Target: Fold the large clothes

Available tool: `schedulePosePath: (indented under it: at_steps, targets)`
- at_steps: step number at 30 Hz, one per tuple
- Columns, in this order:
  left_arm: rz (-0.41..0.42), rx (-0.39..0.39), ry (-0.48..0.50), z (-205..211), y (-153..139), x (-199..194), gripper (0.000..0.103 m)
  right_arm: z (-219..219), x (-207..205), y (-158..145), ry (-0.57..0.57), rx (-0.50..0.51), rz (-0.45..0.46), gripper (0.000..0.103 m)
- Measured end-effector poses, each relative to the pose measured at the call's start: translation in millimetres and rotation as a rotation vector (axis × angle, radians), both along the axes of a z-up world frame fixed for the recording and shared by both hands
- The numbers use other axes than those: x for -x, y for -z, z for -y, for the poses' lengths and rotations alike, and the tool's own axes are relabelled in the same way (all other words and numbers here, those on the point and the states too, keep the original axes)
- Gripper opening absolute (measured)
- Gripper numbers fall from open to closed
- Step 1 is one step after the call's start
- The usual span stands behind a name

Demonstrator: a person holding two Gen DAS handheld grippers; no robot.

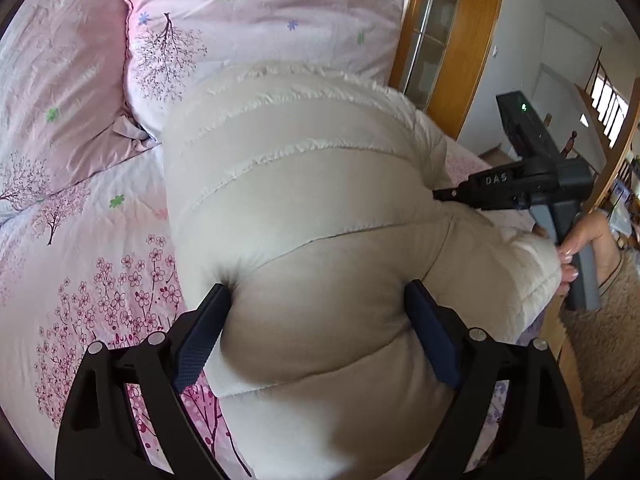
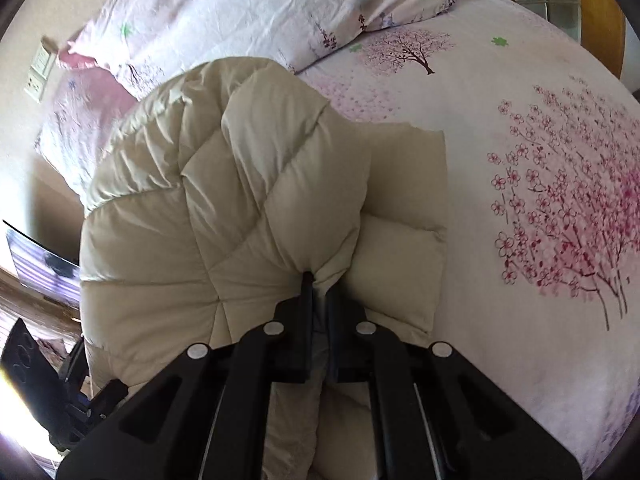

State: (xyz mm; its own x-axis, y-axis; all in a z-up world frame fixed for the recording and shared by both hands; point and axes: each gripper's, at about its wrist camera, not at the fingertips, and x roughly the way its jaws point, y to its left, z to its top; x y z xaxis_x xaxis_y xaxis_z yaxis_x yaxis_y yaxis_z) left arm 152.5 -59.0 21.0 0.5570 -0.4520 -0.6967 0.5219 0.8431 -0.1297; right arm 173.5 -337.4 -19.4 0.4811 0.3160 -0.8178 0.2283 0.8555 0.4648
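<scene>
Right wrist: tongs (image 2: 318, 280) pinch jacket (image 2: 168, 216) (bedspread (image 2: 520, 100) beneath).

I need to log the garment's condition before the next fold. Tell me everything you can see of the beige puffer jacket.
The beige puffer jacket is a thick quilted garment, matte fabric with stitched horizontal baffles. It lies bunched on the floral bedspread, its far end against a pink pillow. The left gripper straddles a fat roll, fingers pressing its sides. The right gripper is shut on a gathered pinch of fabric.
</scene>
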Motion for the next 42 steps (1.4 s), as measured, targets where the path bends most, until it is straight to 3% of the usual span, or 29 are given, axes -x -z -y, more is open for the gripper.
schedulePosePath:
  at_steps: [2,4,6,10,12,14,18,20,26,38,41,42]
  targets:
    - [0.01,-0.021,-0.001,4,1,1,0.091,-1,5,-5,0.0,0.032,0.015,0.01]
    - [0.015,-0.032,-0.002,5,3,1,0.091,-3,18,-18,0.016,0.079,0.05,0.023]
    - [0.014,-0.027,-0.004,4,3,1,0.092,-6,40,-36,0.03,0.106,0.131,0.029]
    - [0.011,-0.021,-0.003,3,3,1,0.092,-24,89,-67,-0.013,0.126,0.331,0.029]
    - [0.013,-0.022,-0.002,4,3,1,0.092,-40,104,-68,-0.075,0.112,0.365,0.029]
    - [0.014,-0.022,-0.003,4,3,1,0.093,-53,109,-62,-0.116,0.12,0.354,0.029]
    - [0.015,-0.02,0.0,5,3,1,0.094,-69,105,-27,-0.138,0.207,0.226,0.028]
    - [0.021,-0.025,0.01,7,2,3,0.095,-68,100,-10,-0.137,0.198,0.176,0.028]
    - [0.063,-0.091,0.013,21,4,9,0.1,-58,96,8,-0.124,0.154,0.17,0.028]
    - [0.072,-0.127,-0.005,27,5,10,0.102,-45,106,14,-0.102,0.05,0.189,0.028]
    - [0.044,-0.106,-0.009,20,-3,10,0.102,-36,103,-1,-0.121,0.007,0.173,0.038]
    - [0.035,-0.083,-0.008,15,-7,10,0.102,-28,101,-11,-0.12,-0.035,0.194,0.048]
